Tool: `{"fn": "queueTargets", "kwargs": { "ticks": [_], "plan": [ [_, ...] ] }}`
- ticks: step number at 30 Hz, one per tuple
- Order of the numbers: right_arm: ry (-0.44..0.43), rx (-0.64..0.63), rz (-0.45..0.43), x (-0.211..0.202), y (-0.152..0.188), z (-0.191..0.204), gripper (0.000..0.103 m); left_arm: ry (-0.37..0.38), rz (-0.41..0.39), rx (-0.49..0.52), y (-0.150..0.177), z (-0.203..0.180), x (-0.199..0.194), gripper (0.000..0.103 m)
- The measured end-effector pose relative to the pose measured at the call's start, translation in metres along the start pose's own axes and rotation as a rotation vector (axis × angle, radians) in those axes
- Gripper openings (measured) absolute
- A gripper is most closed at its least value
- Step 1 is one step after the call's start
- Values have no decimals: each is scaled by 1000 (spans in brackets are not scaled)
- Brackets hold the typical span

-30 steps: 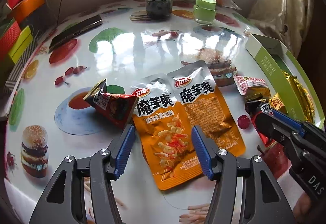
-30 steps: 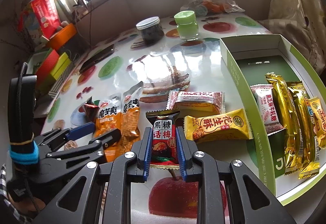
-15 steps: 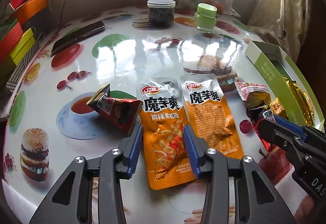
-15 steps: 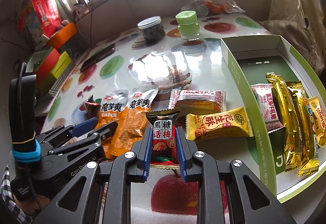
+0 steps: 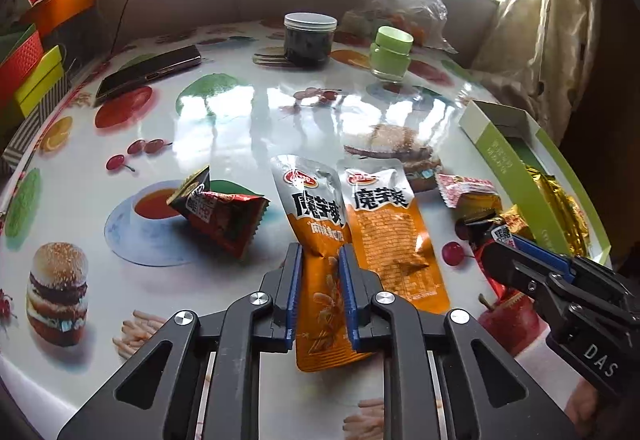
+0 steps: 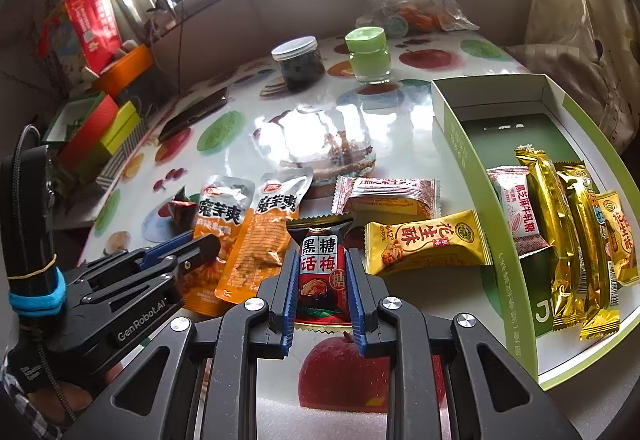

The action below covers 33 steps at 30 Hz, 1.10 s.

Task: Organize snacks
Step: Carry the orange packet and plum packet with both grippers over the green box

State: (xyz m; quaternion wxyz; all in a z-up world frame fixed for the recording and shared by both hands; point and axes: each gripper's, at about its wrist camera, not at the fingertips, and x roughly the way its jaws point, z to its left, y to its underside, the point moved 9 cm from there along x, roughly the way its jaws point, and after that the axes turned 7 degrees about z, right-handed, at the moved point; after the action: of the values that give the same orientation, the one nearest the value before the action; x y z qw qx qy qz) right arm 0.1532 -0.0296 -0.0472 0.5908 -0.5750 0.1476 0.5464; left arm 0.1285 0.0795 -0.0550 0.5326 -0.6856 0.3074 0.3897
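Note:
My left gripper (image 5: 320, 252) has its jaws closing on the left orange konjac pouch (image 5: 316, 208); the blue pads press its sides and the foil buckles between them. A second orange pouch (image 5: 392, 232) lies flat just to its right. My right gripper (image 6: 322, 254) is shut on a red-and-black plum candy pack (image 6: 320, 280) resting on the table. A yellow peanut-crisp pack (image 6: 424, 242) and a pink-white pack (image 6: 388, 194) lie to the right of it. The green box (image 6: 512, 280) at the right holds several gold and white packs.
A red triangular pack (image 5: 224, 216) lies left of the pouches. At the back of the printed table stand a dark jar (image 5: 310, 38), a green-lidded jar (image 5: 390, 54), a phone (image 5: 150, 74) and a plastic bag (image 5: 404, 4). Coloured boxes (image 6: 100, 128) crowd the left edge.
My left gripper's jaws closed from wide apart onto the left orange pouch, which now buckles between the pads. The right gripper and its candy pack have not moved.

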Motion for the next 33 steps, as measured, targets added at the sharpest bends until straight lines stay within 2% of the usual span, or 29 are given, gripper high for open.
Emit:
{"fn": "queueTargets", "kwargs": {
  "ticks": [18,33],
  "plan": [
    [10,1,-48,-24,0,-3,22,54,-52,12,-5,-19,-30,18],
    [75,47,-127,-65,-9,-39,22,137,-77,103,-18,-76,-48,18]
  ]
}}
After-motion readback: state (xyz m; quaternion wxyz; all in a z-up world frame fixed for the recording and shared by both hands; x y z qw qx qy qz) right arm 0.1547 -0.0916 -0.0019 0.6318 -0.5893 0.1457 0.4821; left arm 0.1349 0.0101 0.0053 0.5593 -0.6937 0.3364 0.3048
